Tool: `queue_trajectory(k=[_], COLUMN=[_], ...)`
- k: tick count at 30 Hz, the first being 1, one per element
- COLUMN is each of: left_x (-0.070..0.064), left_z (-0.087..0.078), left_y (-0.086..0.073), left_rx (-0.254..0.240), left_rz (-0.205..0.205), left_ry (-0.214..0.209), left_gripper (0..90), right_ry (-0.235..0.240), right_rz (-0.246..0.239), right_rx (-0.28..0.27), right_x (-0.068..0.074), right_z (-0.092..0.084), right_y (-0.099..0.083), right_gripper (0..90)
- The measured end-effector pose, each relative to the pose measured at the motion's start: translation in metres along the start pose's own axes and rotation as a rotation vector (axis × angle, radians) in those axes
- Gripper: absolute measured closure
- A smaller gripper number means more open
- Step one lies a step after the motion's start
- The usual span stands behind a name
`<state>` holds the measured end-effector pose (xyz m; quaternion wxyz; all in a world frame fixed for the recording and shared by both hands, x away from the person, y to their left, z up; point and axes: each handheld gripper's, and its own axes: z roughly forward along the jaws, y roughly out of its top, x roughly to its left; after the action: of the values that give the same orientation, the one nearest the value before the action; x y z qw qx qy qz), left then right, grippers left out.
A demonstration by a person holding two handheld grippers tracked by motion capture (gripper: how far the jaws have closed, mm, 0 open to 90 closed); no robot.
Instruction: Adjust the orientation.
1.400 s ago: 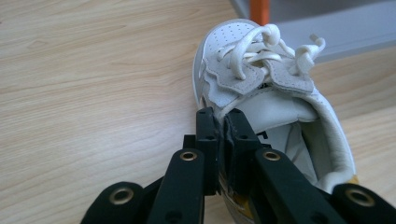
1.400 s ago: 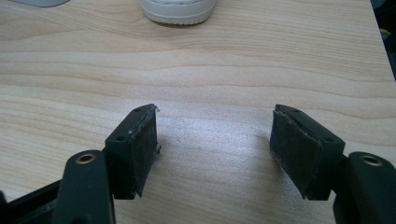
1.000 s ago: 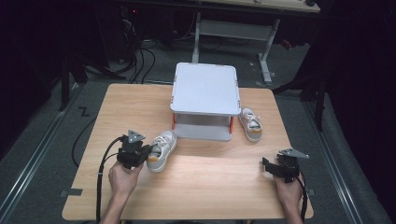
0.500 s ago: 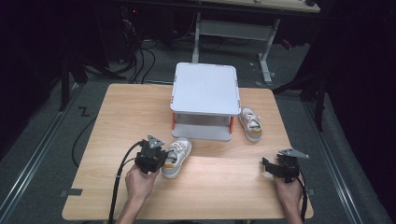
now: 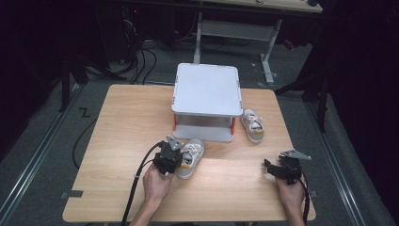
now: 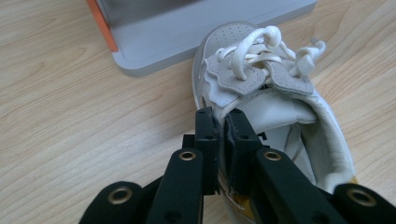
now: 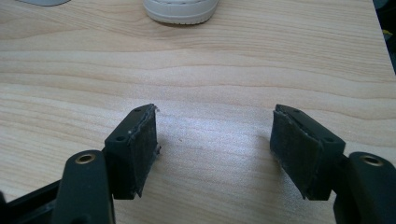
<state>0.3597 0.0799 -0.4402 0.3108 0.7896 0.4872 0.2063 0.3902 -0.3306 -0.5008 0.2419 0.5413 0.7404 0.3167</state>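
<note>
A small white sneaker (image 5: 190, 157) with white laces lies on the wooden table (image 5: 117, 127), its toe (image 6: 243, 35) pointing at the base of a grey stand (image 5: 206, 101). My left gripper (image 5: 168, 157) is shut on that sneaker's side collar (image 6: 223, 128); the jaws pinch the wall from both sides. A second white sneaker (image 5: 252, 125) sits to the right of the stand, and its sole edge (image 7: 180, 11) shows in the right gripper view. My right gripper (image 5: 282, 168) stands open over bare wood (image 7: 212, 135) at the front right, holding nothing.
The grey stand has orange posts (image 6: 101, 25) and a low shelf under its flat top. Black cables (image 5: 136, 181) trail off the table's front edge. Dark floor and a desk frame (image 5: 235, 28) lie beyond the far edge.
My left gripper has slid to the right with the sneaker in it, bringing it in front of the stand's base. The right gripper has stayed put.
</note>
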Motion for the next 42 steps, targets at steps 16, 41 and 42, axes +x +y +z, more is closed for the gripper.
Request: queue_trajectory(k=[16, 41, 42], left_x=[-0.008, 0.024, 0.024], left_z=[0.01, -0.016, -0.016], left_y=[-0.005, -0.008, -0.008], left_rx=[0.008, -0.171, -0.171], left_rz=[-0.028, -0.124, -0.124], left_ry=[-0.083, -0.2, -0.2], left_gripper=[77.4, 33.1, 33.0], right_ry=[0.002, -0.001, -0.001], right_rz=[-0.005, -0.005, -0.005], right_rx=[0.0, 0.0, 0.0], right_x=[0.0, 0.0, 0.0], right_z=[0.0, 0.0, 0.0], right_y=[0.0, 0.0, 0.0], right_gripper=[31.9, 32.0, 32.0])
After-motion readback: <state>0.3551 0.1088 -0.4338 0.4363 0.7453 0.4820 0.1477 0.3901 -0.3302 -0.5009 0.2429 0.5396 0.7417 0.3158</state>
